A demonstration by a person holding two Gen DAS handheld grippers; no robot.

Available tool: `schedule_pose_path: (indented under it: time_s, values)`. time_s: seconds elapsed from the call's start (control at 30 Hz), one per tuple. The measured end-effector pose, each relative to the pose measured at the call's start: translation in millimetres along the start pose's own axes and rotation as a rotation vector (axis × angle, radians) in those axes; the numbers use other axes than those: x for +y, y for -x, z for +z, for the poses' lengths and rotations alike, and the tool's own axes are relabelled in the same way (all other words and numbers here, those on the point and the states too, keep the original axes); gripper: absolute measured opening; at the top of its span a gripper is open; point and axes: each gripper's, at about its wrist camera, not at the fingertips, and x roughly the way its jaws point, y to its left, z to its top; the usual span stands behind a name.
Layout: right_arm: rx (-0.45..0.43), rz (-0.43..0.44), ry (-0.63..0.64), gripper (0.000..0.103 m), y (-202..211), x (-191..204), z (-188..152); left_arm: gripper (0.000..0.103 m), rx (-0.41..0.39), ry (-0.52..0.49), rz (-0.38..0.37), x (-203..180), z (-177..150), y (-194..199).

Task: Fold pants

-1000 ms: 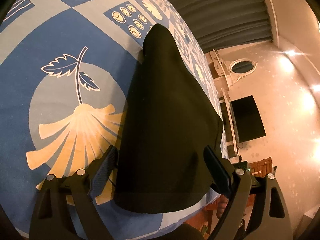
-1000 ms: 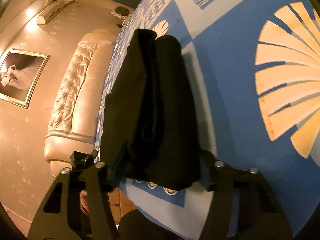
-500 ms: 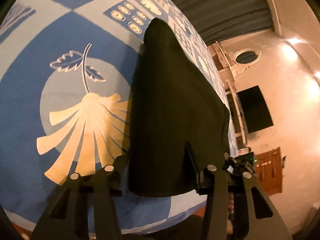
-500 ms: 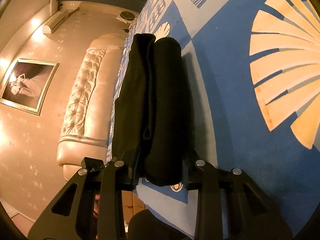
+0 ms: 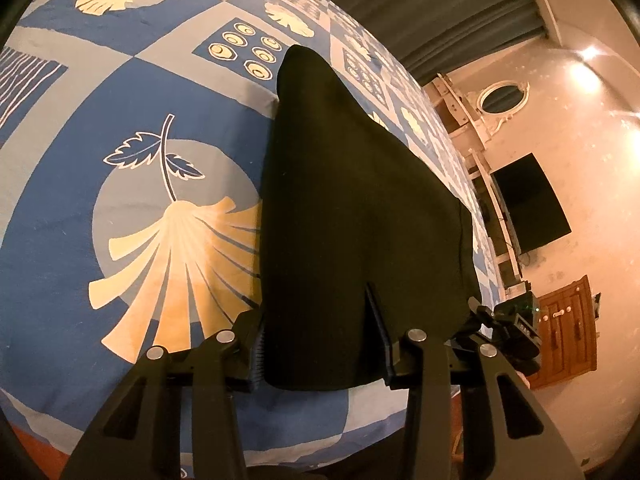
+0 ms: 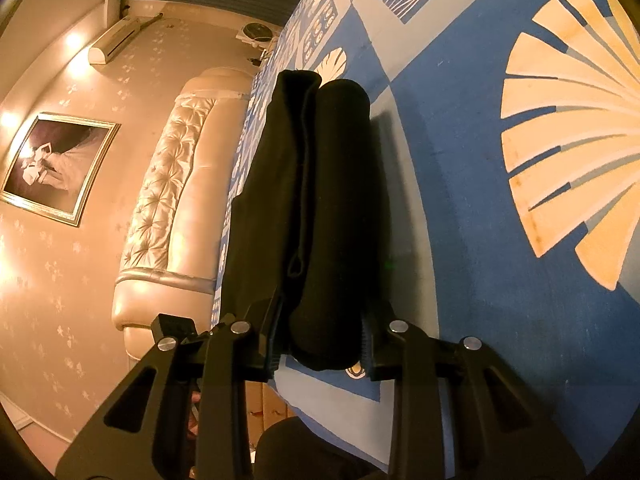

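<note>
The black pants (image 5: 352, 208) lie folded on the blue patterned bedspread (image 5: 120, 128), near its edge. In the left wrist view my left gripper (image 5: 320, 344) has closed on the near end of the pants, with cloth bunched between its fingers. In the right wrist view the pants (image 6: 316, 208) show as a thick folded bundle with two layers side by side. My right gripper (image 6: 320, 344) is shut on the near end of that bundle, both fingers pressing the cloth.
A tufted cream headboard (image 6: 172, 208) and a framed picture (image 6: 56, 168) are on the wall to the left in the right wrist view. A dark TV (image 5: 528, 204), a white shelf and a wooden cabinet (image 5: 568, 332) stand beyond the bed edge.
Both grippers have closed from wide open onto the near end of the pants. The cloth now bunches between the fingers of each.
</note>
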Motion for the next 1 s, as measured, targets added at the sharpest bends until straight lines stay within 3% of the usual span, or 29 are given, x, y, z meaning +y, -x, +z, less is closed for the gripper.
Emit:
schedule_pose_path:
  time_s: [1.0]
  values:
    - [0.002, 0.001, 0.002, 0.029, 3.0, -1.0, 0.4, 0.042, 0.014, 0.003, -0.032, 2.0, 1.5, -2.0]
